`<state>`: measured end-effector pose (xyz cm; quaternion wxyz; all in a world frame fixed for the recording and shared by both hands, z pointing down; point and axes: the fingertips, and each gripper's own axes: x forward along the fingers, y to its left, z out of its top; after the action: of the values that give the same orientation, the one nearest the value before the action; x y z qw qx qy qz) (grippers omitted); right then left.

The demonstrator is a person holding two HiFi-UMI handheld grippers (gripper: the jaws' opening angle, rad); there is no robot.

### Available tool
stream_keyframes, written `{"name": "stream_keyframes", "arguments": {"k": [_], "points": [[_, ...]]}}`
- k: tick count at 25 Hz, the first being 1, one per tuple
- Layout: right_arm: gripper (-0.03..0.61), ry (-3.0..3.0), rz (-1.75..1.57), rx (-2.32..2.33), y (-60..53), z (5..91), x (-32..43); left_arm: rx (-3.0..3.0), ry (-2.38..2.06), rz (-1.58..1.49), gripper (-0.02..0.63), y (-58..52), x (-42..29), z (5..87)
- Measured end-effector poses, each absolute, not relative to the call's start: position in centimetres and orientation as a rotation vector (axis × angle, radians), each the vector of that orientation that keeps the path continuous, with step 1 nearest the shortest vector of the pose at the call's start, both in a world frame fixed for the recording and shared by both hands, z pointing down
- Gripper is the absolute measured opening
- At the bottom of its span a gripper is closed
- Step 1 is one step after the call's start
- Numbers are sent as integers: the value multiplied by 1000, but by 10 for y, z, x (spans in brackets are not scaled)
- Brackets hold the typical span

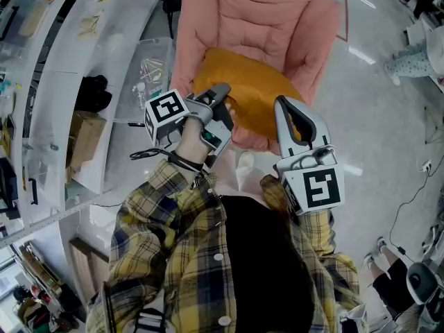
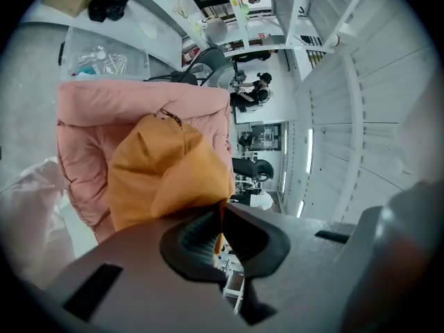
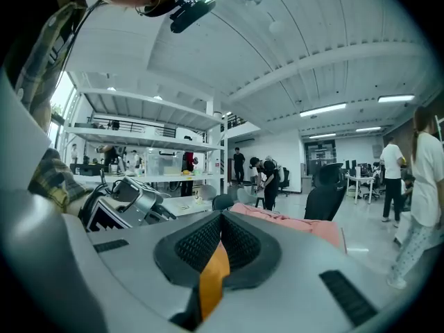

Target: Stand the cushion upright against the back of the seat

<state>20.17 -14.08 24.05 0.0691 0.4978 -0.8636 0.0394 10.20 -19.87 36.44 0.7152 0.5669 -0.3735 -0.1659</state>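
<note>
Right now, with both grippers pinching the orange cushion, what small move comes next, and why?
Probably lift the pinched edge higher and tip the orange cushion against the pink chair's backrest: left gripper and right gripper are both shut on its fabric, and it looks slanted.

Head view: illumination is bright, even and diffuse, arriving from overhead. Shadows are soft and short. The glossy floor [image 1: 374,116] carries white streaks of glare. The cushion [image 1: 253,92] renders as saturated orange with no clipped highlights. Detail is sharp across the frame, and straight lines bend mildly toward the edges.

Left gripper view and right gripper view: both are fisheye pictures inside a black circular border. The shelving [image 2: 166,2] and the ceiling beams [image 3: 326,57] bow strongly near the rim. The jaws nearest each lens are soft and out of focus. The ceiling strip lights [image 3: 322,109] are overexposed.
</note>
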Motion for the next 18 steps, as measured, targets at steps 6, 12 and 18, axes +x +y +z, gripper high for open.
{"name": "stream_keyframes", "arguments": {"k": [6, 12, 18], "points": [[15, -2557, 138, 1572, -160, 241, 201, 1245, -818, -438, 14, -246, 107, 352], [15, -2491, 180, 1634, -200, 250, 192, 1274, -808, -433, 14, -339, 120, 353], [17, -2436, 211, 1670, -245, 259, 187, 1335, -825, -405, 14, -428, 128, 353]]}}
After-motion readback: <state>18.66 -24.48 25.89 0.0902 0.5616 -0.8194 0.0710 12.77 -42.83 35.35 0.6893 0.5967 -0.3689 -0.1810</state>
